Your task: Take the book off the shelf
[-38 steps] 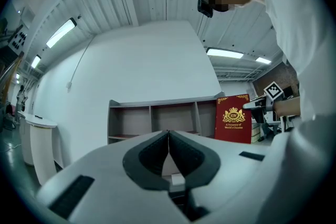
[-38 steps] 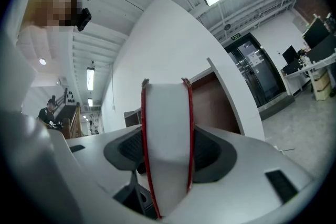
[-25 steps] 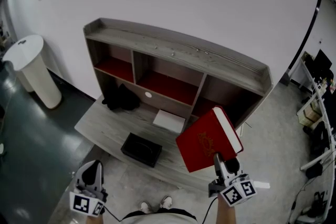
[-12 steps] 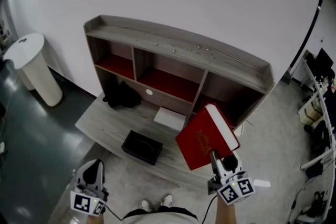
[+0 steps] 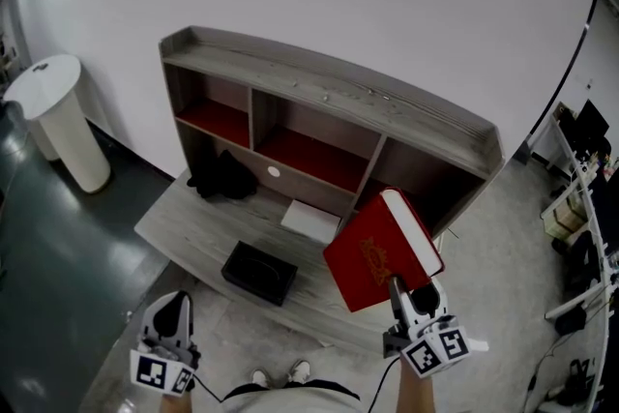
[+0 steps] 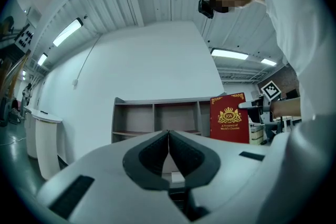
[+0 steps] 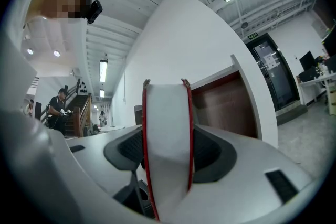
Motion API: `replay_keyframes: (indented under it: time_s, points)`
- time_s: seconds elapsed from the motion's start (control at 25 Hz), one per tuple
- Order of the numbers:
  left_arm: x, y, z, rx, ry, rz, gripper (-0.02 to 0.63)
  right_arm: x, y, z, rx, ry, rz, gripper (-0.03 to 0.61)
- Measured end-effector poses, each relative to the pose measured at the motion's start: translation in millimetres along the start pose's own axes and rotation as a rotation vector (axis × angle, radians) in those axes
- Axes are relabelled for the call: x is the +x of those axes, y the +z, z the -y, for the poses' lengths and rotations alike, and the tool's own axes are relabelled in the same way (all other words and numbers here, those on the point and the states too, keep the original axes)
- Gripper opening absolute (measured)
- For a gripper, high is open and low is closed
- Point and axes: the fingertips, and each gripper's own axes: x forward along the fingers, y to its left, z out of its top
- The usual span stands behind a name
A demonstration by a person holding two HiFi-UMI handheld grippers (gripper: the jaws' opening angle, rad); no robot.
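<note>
A thick red book [image 5: 382, 250] with a gold crest hangs in the air in front of the shelf's right compartment, clear of it. My right gripper [image 5: 399, 289] is shut on its lower edge; in the right gripper view the white page block [image 7: 167, 139] stands upright between the two pads. The left gripper view shows the book's front cover [image 6: 229, 118] off to the right. My left gripper [image 5: 170, 316] waits low at the left, its jaws [image 6: 168, 150] shut with nothing between them. The grey wooden shelf [image 5: 329, 99] stands against the white wall.
A black box [image 5: 258, 273] and a white sheet [image 5: 310, 221] lie on the desk surface [image 5: 184, 232] under the shelf. A dark bundle [image 5: 222, 177] sits in the lower left nook. A white round bin [image 5: 60, 119] stands at the left. Office desks [image 5: 580, 208] are at the right.
The red book and my right gripper have shifted only slightly, tilting a little. My left gripper has stayed where it was.
</note>
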Motion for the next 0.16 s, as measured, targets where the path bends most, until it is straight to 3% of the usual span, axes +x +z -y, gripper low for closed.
replay_keyframes:
  time_s: [0.16]
  points:
    - [-3.4, -4.5, -2.1, -0.009, -0.003, -0.008, 0.02, 0.9, -0.1, -3.6, 0.003, -0.002, -0.004, 0.258]
